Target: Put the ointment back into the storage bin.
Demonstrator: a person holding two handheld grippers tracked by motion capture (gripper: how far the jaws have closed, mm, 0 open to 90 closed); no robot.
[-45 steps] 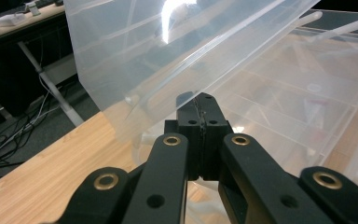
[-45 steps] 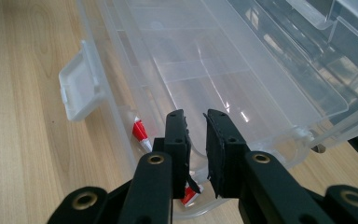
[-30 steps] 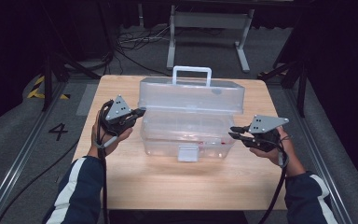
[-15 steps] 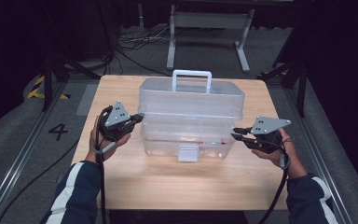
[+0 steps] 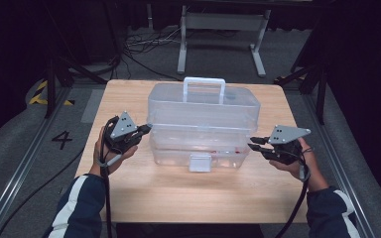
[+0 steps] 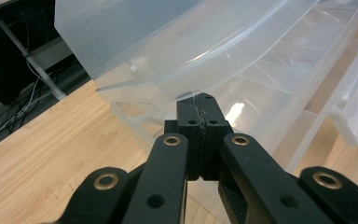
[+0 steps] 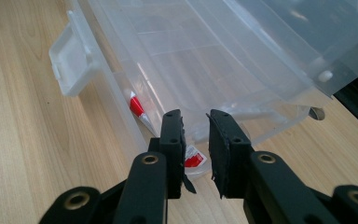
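Left gripper [image 5: 146,128] clenched with fingers [image 6: 189,122] pressed together at the left end of the clear box [image 5: 203,126], tips just under the overhanging lid edge, contact hard to judge through the cloudy plastic. Right gripper [image 5: 252,144] at the box's right end, fingers [image 7: 171,131] released, parted a little and just opening further, nothing gripped, red-and-white packets [image 7: 136,105] blurred behind the wall. Box mid-desk [image 5: 129,89], white handle [image 5: 204,87] upright, latch [image 5: 200,162] facing the near edge, bare wood all around.
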